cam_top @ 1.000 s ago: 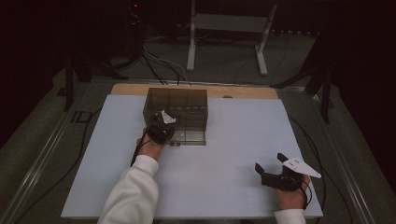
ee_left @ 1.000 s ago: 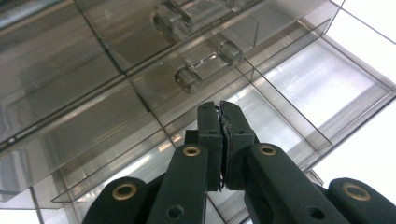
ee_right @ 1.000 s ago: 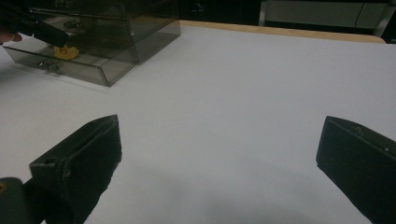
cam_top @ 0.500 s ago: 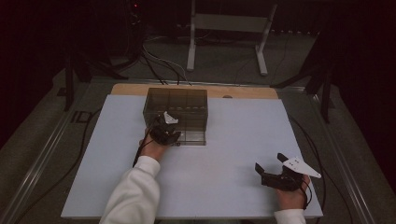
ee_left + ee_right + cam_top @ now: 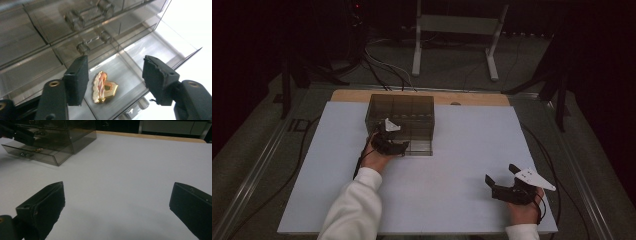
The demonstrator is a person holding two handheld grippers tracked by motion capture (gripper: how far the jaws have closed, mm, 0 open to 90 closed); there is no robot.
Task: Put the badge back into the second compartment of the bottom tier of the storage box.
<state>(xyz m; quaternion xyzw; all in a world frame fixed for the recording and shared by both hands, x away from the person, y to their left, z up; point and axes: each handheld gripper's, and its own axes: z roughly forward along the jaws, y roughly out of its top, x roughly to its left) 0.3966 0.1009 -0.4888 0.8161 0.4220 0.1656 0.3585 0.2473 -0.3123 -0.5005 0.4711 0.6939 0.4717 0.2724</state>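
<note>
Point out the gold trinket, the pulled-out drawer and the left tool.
gold trinket (image 5: 103, 87): left gripper view, on its pink and gold middle.
pulled-out drawer (image 5: 160, 47): left gripper view, on its bare clear floor.
left tool (image 5: 115, 80): left gripper view, midway between its black fingertips.

left gripper (image 5: 398, 145) fingers just opening, reached forward; right gripper (image 5: 501, 175) spread wide.

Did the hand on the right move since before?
No. The right gripper sits at the same spot near the white mat's front right corner, jaws open.
</note>
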